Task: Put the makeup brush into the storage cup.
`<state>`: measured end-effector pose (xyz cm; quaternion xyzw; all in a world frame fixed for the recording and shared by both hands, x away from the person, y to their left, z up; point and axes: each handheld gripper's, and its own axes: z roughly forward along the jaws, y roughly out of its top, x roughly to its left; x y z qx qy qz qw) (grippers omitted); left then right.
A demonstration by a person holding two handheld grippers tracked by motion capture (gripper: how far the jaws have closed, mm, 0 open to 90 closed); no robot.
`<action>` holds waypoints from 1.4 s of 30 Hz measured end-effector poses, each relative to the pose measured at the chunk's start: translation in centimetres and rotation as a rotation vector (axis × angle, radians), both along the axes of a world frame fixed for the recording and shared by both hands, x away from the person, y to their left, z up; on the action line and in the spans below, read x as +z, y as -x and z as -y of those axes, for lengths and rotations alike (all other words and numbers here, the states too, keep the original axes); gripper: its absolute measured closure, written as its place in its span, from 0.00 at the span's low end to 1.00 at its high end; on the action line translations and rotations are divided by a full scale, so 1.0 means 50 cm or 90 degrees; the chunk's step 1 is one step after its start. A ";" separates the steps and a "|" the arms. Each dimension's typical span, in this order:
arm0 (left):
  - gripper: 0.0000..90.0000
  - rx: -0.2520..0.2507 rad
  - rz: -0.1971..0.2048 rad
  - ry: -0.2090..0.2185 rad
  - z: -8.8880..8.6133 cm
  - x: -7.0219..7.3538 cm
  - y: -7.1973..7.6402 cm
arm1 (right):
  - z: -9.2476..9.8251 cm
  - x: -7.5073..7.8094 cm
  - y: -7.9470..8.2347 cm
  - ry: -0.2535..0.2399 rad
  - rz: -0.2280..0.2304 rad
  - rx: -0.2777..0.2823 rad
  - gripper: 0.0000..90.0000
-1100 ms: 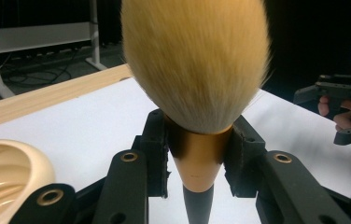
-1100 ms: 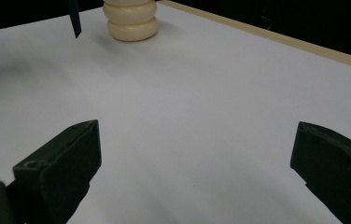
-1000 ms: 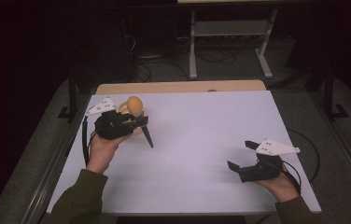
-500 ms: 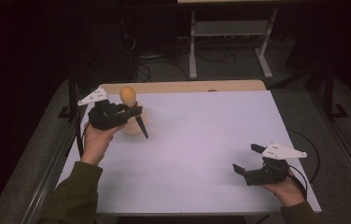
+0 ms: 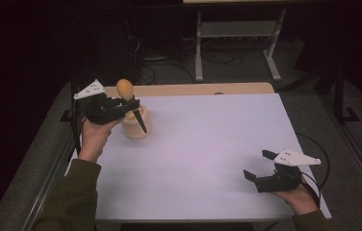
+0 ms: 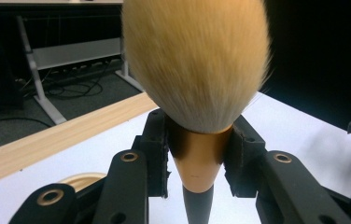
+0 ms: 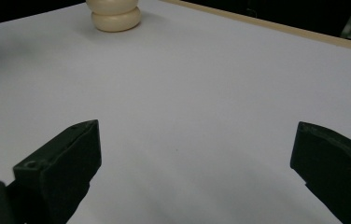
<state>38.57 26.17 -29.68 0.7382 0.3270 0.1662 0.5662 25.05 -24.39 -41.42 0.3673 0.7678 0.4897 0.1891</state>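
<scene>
Left gripper [image 5: 132,107]: clamped on makeup brush [image 6: 197,88] ferrule, bristles up, handle aimed at holder [image 5: 136,124].
Right gripper [image 5: 262,166]: wide open, empty, parked aside.

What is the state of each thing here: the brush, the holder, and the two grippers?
makeup brush: clamped at its gold collar, bristles up, handle tip pointing down toward the holder.
wooden holder: upright on the white table; whether the brush touches it cannot be told.
left gripper: shut on the brush, raised over the holder.
right gripper: open, holding nothing, low over the table.
</scene>
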 end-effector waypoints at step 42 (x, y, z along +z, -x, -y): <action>0.72 0.091 0.036 -0.016 -0.066 -0.009 -0.079 | 0.002 -0.005 -0.001 0.000 -0.007 -0.007 0.01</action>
